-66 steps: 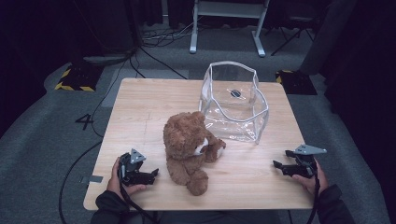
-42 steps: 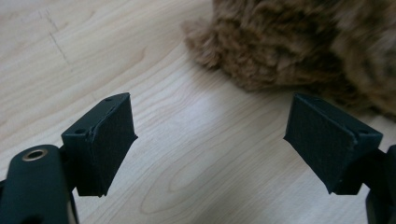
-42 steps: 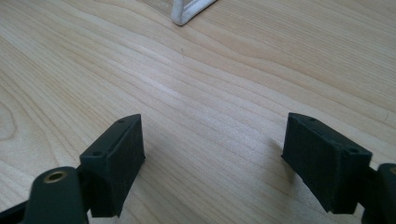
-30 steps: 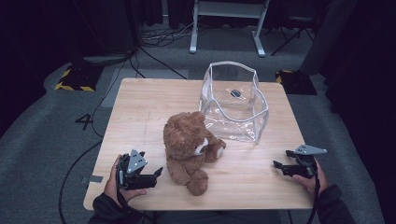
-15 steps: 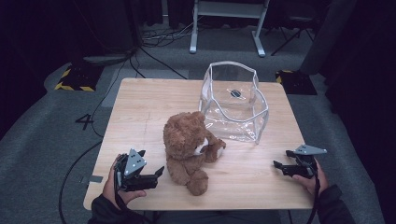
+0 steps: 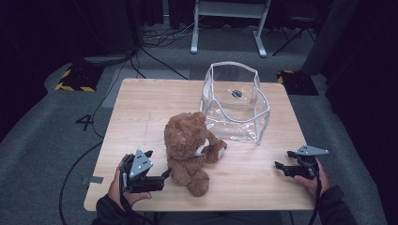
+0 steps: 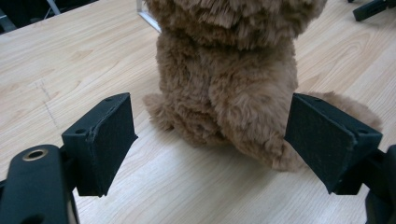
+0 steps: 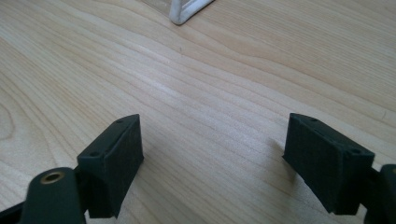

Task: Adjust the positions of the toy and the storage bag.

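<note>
Left gripper view shows the teddy bear point(image 7: 229, 70) sitting upright on the table point(image 6: 141, 108), straight ahead between the wide open jaws. The left gripper point(image 6: 157, 171) is just beside it; the right gripper point(image 6: 283, 168), also wide open, is well apart.

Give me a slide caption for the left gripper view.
Open left hand-held gripper faces a brown teddy bear sitting on the wooden table.

The right gripper point(image 8: 212, 163) has its two black jaws spread wide at the bottom of the frame over bare wooden table point(image 8: 219, 84). A clear container's white-edged corner point(image 8: 184, 11) sits at top centre.
</note>
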The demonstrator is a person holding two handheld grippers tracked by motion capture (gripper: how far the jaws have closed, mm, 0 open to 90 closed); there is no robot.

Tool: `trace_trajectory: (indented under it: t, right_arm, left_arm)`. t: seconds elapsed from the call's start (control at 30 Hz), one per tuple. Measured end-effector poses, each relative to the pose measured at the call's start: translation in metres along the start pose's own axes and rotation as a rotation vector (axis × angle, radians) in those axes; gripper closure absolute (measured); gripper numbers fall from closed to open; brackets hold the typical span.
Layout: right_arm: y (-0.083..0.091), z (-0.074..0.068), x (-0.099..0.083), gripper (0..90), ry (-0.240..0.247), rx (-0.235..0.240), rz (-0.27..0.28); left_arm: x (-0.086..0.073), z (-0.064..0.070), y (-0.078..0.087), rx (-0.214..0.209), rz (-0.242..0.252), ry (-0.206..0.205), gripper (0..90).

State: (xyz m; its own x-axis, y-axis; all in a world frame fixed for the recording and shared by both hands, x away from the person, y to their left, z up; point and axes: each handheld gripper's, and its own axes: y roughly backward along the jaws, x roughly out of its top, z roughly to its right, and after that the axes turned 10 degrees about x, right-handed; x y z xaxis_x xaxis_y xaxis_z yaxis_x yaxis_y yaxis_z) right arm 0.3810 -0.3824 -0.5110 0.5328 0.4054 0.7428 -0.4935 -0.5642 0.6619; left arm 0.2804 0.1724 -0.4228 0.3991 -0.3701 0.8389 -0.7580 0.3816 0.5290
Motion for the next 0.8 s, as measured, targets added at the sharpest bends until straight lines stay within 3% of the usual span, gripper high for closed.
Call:
trace_trajectory:
  t: [0.27,0.8]
  right_arm:
    - [0.000,0.000,0.000,19.3,0.000,0.000,0.000]
    - [0.000,0.000,0.000,18.7,-0.002,-0.002,-0.001]
  left_arm:
    - [0.006,0.007,-0.011,-0.008,-0.007,0.017,15.9]
    - [0.021,0.018,-0.028,-0.002,-0.020,0.011,15.9]
